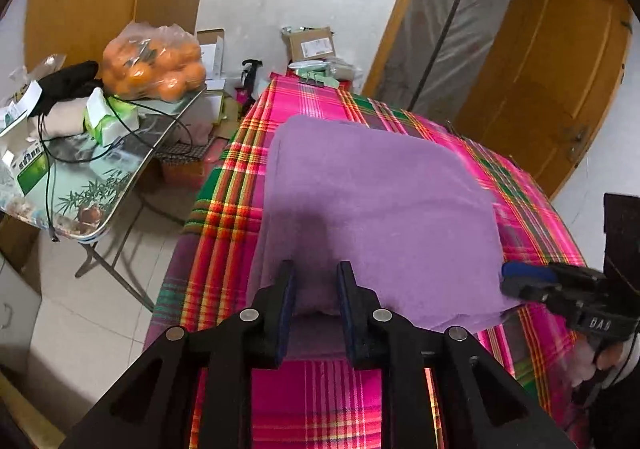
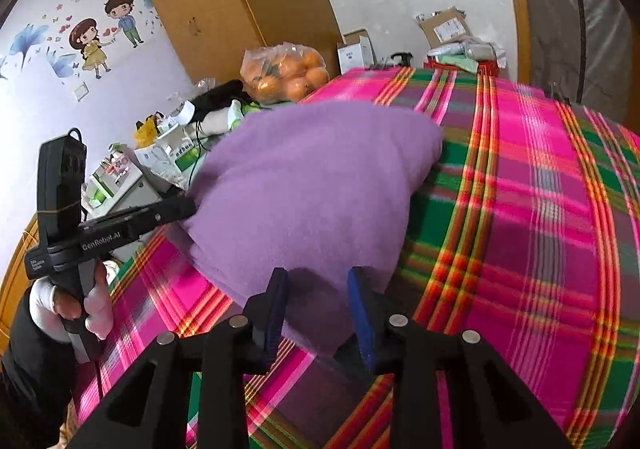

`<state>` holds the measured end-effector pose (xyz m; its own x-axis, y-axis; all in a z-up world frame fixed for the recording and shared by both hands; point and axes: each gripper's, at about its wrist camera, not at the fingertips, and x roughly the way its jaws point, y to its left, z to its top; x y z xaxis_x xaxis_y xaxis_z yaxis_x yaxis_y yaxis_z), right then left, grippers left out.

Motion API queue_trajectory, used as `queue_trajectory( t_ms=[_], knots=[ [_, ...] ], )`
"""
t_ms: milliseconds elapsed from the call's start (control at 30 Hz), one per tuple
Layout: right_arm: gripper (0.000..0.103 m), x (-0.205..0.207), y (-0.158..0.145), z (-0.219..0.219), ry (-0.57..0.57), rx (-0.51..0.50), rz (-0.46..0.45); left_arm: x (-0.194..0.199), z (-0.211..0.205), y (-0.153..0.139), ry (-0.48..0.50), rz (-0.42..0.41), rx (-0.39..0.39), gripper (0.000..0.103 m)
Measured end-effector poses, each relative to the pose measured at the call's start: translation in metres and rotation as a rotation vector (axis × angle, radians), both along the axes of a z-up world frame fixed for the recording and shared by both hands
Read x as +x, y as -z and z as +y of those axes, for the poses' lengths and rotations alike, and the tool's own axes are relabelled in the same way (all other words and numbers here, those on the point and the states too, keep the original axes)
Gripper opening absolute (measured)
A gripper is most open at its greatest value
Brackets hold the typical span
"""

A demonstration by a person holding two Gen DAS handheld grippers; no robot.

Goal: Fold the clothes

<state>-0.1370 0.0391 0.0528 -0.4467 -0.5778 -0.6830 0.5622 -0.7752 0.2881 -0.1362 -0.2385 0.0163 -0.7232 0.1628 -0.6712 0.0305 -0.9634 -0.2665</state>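
The left gripper (image 1: 314,281) has its jaws apart, straddling the near edge of the purple fleece cloth (image 1: 372,205), which bunches between them. The right gripper (image 2: 318,289), jaws also apart, sits at the cloth's near corner. The cloth lies folded on the pink, green and orange plaid tablecloth (image 1: 320,401). Beyond the cloth's left side, a clear bag of oranges (image 1: 154,63) rests on a side table (image 1: 100,193).

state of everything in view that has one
purple towel: folded, lying on the plaid cloth
left claw: open, near edge of towel between its fingers
right claw: open, at the towel's near corner
bag of oranges: closed
wooden door: open
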Motion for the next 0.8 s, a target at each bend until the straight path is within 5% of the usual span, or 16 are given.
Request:
queue_trajectory(
  t_ms=[200,500,800],
  knots=[
    [0.032,-0.04,-0.016,0.0,0.071,-0.017,0.067,-0.041,0.002,-0.026,-0.011,0.056,-0.014,0.022],
    [0.032,-0.128,0.004,-0.019,0.143,0.012,0.009,-0.117,-0.005,-0.003,-0.021,0.006,0.037,0.021],
    [0.032,-0.132,0.004,-0.018,0.147,0.02,-0.005,-0.109,-0.023,0.002,-0.008,0.025,0.165,0.018]
  ],
)
